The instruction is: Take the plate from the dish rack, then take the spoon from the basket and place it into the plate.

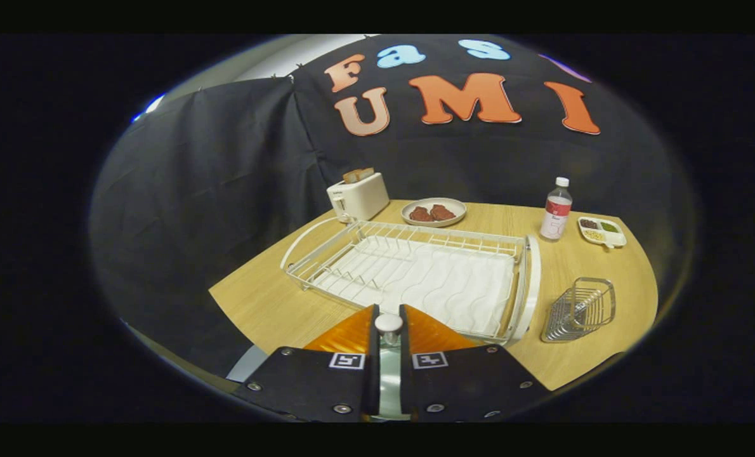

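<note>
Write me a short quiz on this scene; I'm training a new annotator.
1. True or false: the dish rack holds a plate.
2. Which stands nearest the toaster? A) bottle B) plate of meat C) wire basket
3. Fill in: the gripper has its fingers ____ on a white-tipped object.

Key: 1 false, the rack is empty; 2 B; 3 shut.
</note>
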{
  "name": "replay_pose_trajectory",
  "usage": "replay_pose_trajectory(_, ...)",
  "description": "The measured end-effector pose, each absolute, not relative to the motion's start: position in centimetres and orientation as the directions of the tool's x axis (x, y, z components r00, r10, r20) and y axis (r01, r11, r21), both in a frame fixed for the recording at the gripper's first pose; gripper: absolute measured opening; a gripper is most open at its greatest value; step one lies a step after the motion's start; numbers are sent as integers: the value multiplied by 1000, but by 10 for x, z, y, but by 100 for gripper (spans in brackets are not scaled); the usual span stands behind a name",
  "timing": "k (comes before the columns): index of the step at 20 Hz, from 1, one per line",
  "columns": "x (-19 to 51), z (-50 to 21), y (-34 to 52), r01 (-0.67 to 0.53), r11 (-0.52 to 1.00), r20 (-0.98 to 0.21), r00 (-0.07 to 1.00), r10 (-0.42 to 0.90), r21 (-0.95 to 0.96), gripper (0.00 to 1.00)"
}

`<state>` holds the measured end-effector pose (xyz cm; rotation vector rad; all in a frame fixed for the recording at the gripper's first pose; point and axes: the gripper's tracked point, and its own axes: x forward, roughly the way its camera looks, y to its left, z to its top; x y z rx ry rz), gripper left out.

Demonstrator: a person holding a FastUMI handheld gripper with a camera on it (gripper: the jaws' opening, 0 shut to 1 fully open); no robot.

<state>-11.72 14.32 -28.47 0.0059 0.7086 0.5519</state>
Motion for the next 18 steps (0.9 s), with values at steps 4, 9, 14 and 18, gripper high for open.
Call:
replay_pose_trajectory(4, -124, -295, 138, -488, 851, -632, 603, 488, 192, 13)
replay_pose_trajectory(9, -151, -314, 105, -469, 861, -704, 544, 456, 196, 16)
replay_pose_trajectory(14, -159, -330, 89, -363, 885, -718, 527, 454, 293, 18)
replay_pose_trajectory(18, -161, -340, 77, -293, 902, -734, 526, 429, 317, 24)
